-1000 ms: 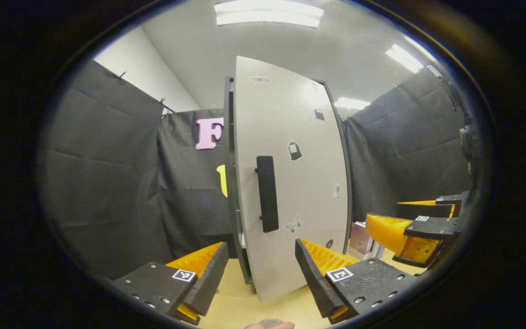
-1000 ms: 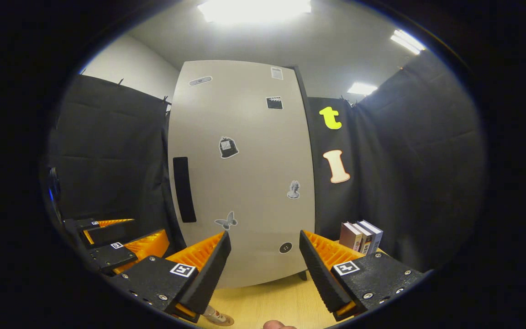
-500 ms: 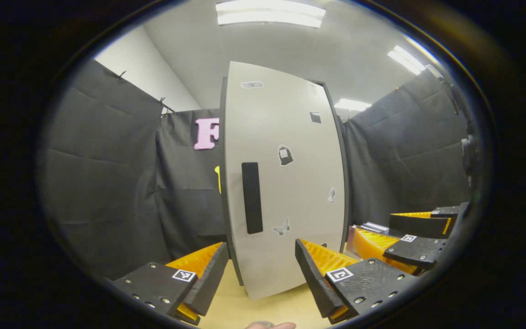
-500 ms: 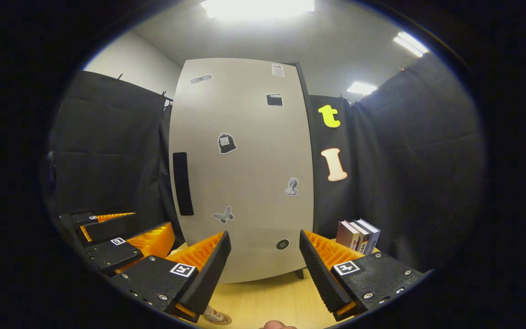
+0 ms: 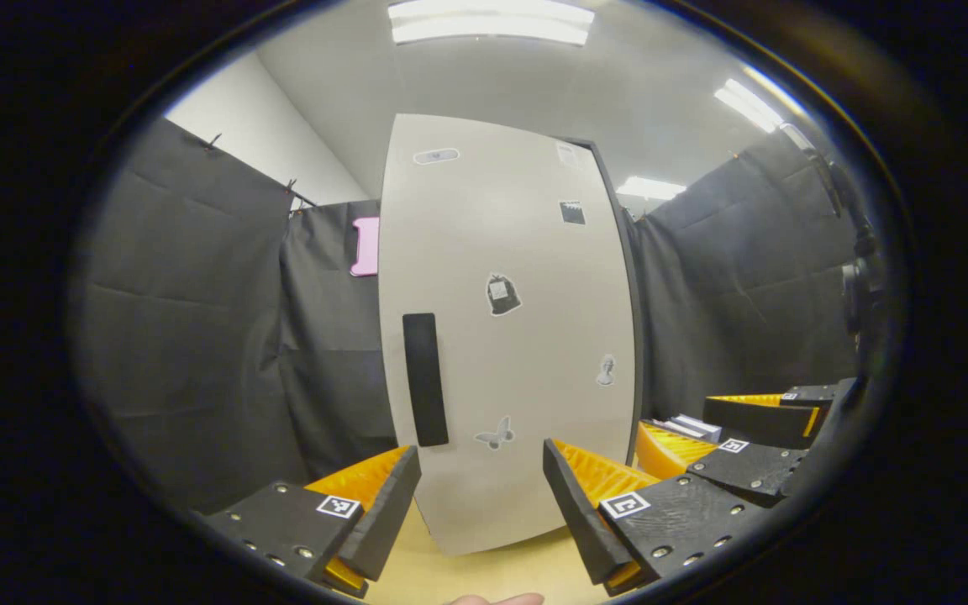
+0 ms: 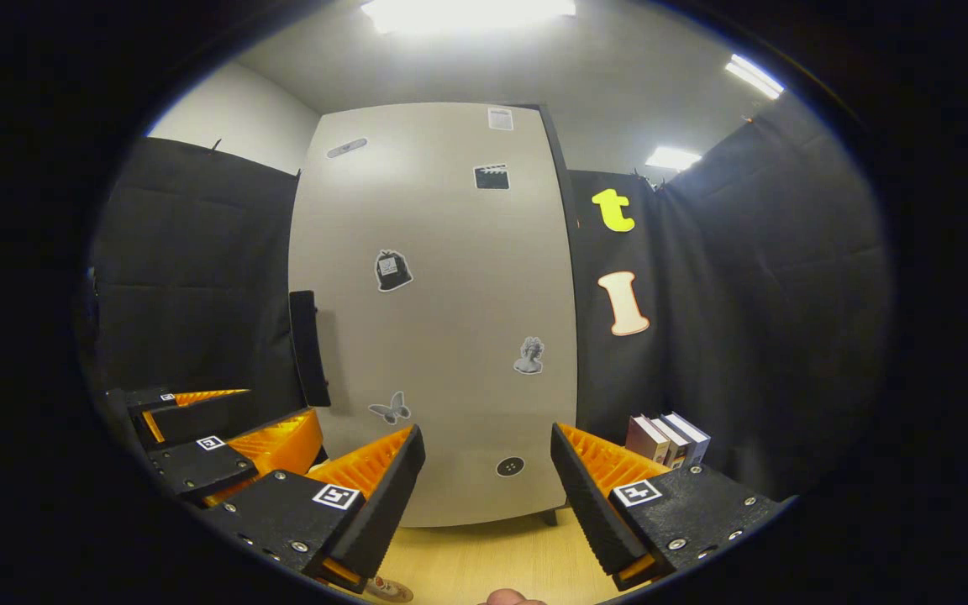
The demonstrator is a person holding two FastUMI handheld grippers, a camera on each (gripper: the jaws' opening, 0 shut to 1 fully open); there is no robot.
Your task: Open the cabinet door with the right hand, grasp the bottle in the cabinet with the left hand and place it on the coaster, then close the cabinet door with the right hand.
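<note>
Right gripper view puts the pale grey cabinet door [image 6: 442, 311] dead ahead of your right gripper [image 6: 488, 487], its fingers spread and empty. The black upright bar handle [image 6: 309, 349] stands up and to the left of those fingers, long axis vertical. Your left gripper [image 5: 480, 504], also spread, faces the same shut-looking door; the bottle isn't visible.
</note>
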